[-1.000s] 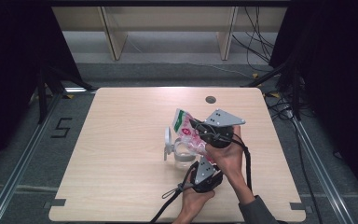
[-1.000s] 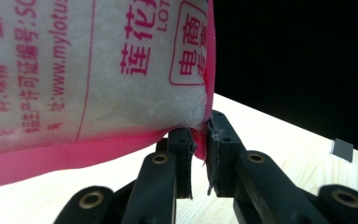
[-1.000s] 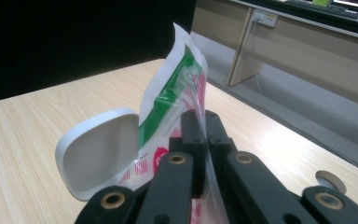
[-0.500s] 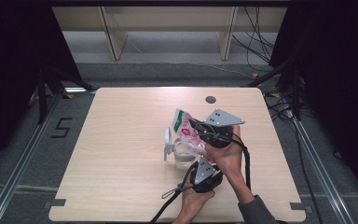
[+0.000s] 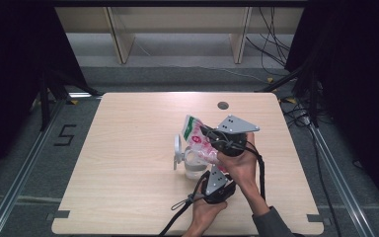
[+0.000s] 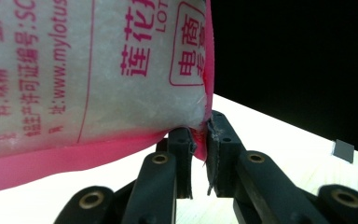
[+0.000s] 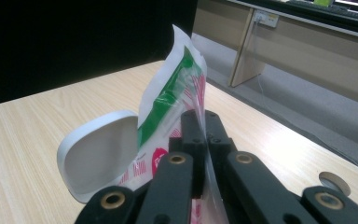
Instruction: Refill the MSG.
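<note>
High view puts the sachet [image 5: 197, 136] near the middle of the worktop [image 5: 128, 163], held tilted above a clear jar [image 5: 193, 165] whose white flip lid [image 5: 178, 150] stands open on the jar's left side. The right claw [image 5: 208, 133] is clenched on the sachet's upper clear edge; in the right gripper view its jaws meet flat on the film [image 7: 205, 154], with the green-striped top [image 7: 172, 88] rising past them and the lid [image 7: 100, 156] just beyond. The left claw [image 5: 212, 173] comes in from the person's side of the jar; in the left gripper view its jaws pinch the pink seam [image 6: 204, 140] at the sachet's lower corner, the white grains bulging above.

The step looks like tearing or opening the sachet over the jar so the contents can go in. To do it well, I would keep both pinches on the seam rather than on the filled belly, since squeezing the grains could burst them sideways. The pull should run along the seal, the two claws moving apart from each other while the corner stays directly over the jar mouth. The open lid sits close to the sachet, so the bag should not swing toward it and knock the jar. Tilt only once the opening is made, and gently.
</note>
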